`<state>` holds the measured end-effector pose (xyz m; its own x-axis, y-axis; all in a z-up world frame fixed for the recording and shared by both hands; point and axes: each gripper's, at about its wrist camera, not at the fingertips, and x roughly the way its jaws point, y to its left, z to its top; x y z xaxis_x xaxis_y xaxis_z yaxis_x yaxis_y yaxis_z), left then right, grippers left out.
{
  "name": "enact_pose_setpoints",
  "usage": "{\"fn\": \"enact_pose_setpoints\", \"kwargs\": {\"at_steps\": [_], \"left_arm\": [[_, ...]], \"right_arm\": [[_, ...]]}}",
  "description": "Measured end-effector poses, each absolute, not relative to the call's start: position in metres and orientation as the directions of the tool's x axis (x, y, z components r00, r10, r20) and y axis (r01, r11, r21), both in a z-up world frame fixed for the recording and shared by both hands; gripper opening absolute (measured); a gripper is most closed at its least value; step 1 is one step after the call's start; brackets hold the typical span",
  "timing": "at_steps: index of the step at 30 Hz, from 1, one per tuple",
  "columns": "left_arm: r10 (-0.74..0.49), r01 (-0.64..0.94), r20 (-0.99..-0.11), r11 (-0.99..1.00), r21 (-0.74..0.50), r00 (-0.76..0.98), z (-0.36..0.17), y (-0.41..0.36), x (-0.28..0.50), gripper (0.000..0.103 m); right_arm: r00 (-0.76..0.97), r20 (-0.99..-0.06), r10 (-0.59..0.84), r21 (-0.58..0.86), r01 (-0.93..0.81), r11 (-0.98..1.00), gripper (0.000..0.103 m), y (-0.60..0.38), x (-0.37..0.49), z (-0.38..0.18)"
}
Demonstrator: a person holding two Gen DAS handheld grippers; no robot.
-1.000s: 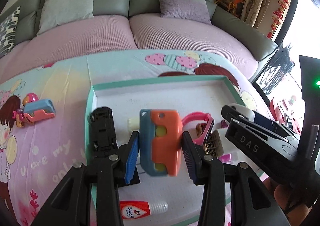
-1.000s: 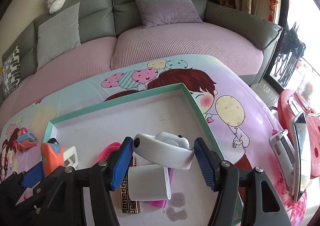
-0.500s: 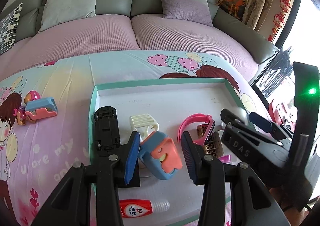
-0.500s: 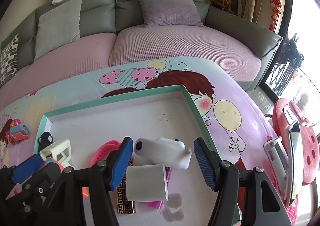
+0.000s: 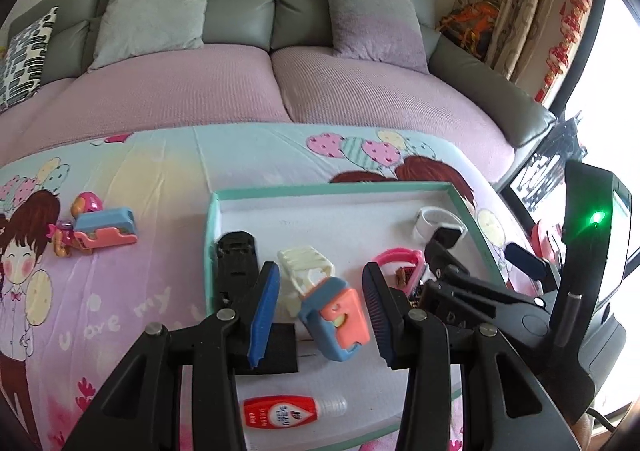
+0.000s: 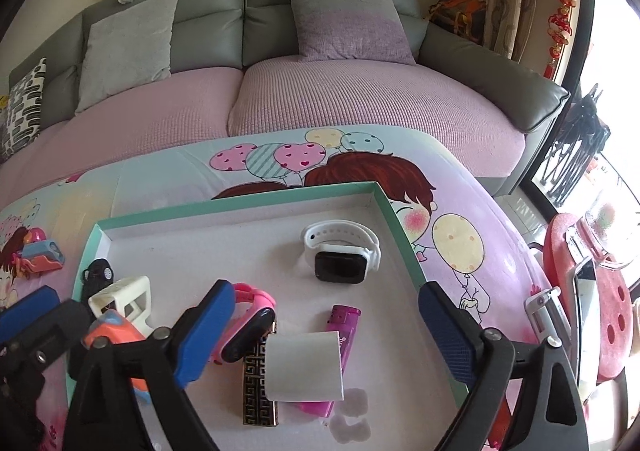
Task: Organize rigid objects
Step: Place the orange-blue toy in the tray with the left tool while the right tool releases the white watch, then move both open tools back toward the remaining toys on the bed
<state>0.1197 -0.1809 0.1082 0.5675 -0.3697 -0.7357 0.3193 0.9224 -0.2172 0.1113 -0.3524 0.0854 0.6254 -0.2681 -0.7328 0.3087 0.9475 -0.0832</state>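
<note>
The left tool (image 5: 320, 315) is standing spread around the orange-blue toy (image 5: 336, 317) without pinching it; the toy is lying tilted, long axis slanting away leftward. The right tool (image 6: 324, 325) is opening, empty (white watch (image 6: 340, 253) ahead, in the tray (image 6: 240, 207)). A sofa (image 6: 320, 99) is standing beyond the surface (image 6: 472, 211).

A cartoon-printed tabletop (image 6: 460, 179) carried a green-rimmed tray (image 6: 240, 205) and, well apart at its left, a small blue-pink toy (image 5: 106, 229).
</note>
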Motion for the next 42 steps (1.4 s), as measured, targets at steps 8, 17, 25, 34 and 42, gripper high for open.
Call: {"fn": "enact_pose_setpoints", "kwargs": {"at_steps": [8,17,25,34,42], "left_arm": [[-0.288,0.214,-0.737,0.957,-0.196,0.612,0.109,-0.149,0.127,0.058],[-0.160,0.053,-0.762,0.985,-0.163,0.628,0.097,-0.112,0.141,0.087],[-0.067,-0.069,-0.768,0.987,-0.144,0.637,0.089,-0.078,0.147,0.092],[0.015,-0.183,-0.759,0.973,-0.139,0.651,0.086,-0.036,0.148,0.100],[0.043,-0.241,-0.731,0.956,-0.168,0.681,0.090,-0.006,0.146,0.100]], "right_arm": [[0.652,-0.715,-0.254,-0.071,0.293,0.953,0.103,-0.347,0.109,0.094],[0.675,-0.703,-0.222,-0.058,0.257,0.965,0.103,-0.333,0.106,0.104],[0.694,-0.697,-0.179,-0.041,0.211,0.977,0.103,-0.318,0.106,0.111],[0.719,-0.691,-0.075,-0.002,0.102,0.995,0.103,-0.282,0.108,0.115],[0.718,-0.695,-0.027,-0.010,0.028,1.000,0.103,-0.252,0.112,0.112]]}}
